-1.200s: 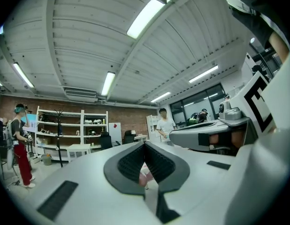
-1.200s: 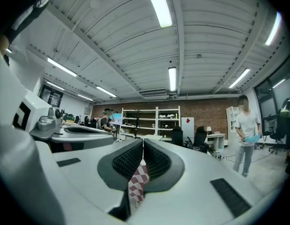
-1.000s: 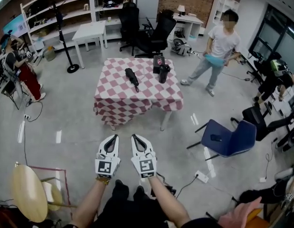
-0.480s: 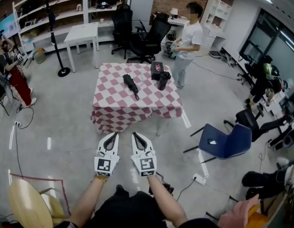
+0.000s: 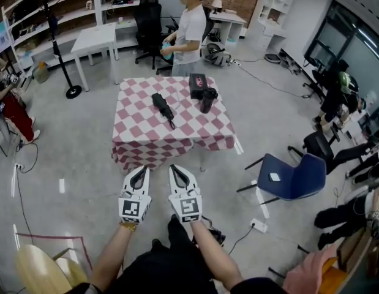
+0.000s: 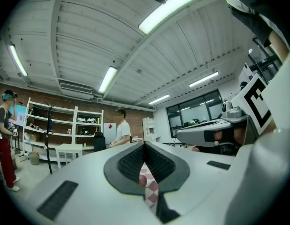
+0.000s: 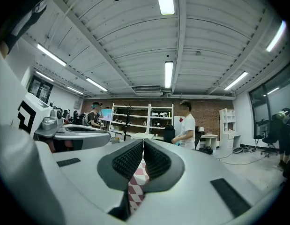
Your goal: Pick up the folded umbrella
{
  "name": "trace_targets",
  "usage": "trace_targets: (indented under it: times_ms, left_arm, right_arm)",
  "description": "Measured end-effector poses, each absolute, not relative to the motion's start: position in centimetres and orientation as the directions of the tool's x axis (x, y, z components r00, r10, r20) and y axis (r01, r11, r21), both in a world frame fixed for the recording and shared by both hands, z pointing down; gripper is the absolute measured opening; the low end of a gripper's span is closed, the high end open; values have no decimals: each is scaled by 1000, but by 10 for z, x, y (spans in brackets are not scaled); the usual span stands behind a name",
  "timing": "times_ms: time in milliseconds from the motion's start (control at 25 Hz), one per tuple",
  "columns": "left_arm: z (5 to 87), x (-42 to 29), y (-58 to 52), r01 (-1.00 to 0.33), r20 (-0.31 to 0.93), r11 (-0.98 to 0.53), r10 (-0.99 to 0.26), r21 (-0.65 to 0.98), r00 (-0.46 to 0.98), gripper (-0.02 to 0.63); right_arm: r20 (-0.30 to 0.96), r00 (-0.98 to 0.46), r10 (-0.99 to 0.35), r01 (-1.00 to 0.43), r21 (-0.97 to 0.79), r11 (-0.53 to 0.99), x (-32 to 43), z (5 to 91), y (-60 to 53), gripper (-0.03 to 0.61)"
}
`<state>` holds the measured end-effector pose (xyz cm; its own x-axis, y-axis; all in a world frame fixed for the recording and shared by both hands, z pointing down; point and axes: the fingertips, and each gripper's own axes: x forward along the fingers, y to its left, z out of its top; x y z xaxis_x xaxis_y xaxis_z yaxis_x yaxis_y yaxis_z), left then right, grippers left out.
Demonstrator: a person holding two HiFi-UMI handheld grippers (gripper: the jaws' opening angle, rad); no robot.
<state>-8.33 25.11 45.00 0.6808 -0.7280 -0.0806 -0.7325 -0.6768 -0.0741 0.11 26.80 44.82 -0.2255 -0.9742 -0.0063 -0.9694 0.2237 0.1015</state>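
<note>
Workshop with a concrete floor [image 5: 73, 146] and shelves [image 5: 67, 14] at the back. On the red-and-white checkered tabletop [image 5: 137, 132] lies a slim black folded umbrella [image 5: 162, 107], slantwise near the middle. The left gripper [image 5: 142, 171] and right gripper [image 5: 175, 169] hang well short of it, jaws clenched and empty.

No text can be read; the print on the black box [image 5: 198, 82] is too small.

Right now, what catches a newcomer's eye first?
The red-and-white checkered table in the middle of the floor stands out, with the black folded umbrella lying near its centre and a person in a white T-shirt at its far side. In the foreground, the left gripper and right gripper sit side by side short of the table, both shut and empty.
</note>
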Motion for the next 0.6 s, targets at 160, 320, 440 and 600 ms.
trace_targets:
  times_ms: [160, 320, 440, 600]
  left_arm:
    - [454, -56, 209, -734, -70, -672, -731, -96, 679, 11]
    - [456, -32, 163, -747, -46, -655, -748, -110, 662, 11]
    - [458, -16, 133, -762, -38, -637, -763, -119, 645, 11]
    - [463, 0, 103, -777, -24, -620, -780, -108, 625, 11]
  right_arm:
    - [-7, -232, -973, -968, 104, 230, 29, 454, 221, 17]
    - [-13, -252, -968, -965, 79, 250, 53, 458, 173, 17]
    - [-9, -270, -963, -961, 64, 269, 70, 464, 142, 17]
    - [3, -287, -958, -957, 44, 287, 87, 471, 107, 17]
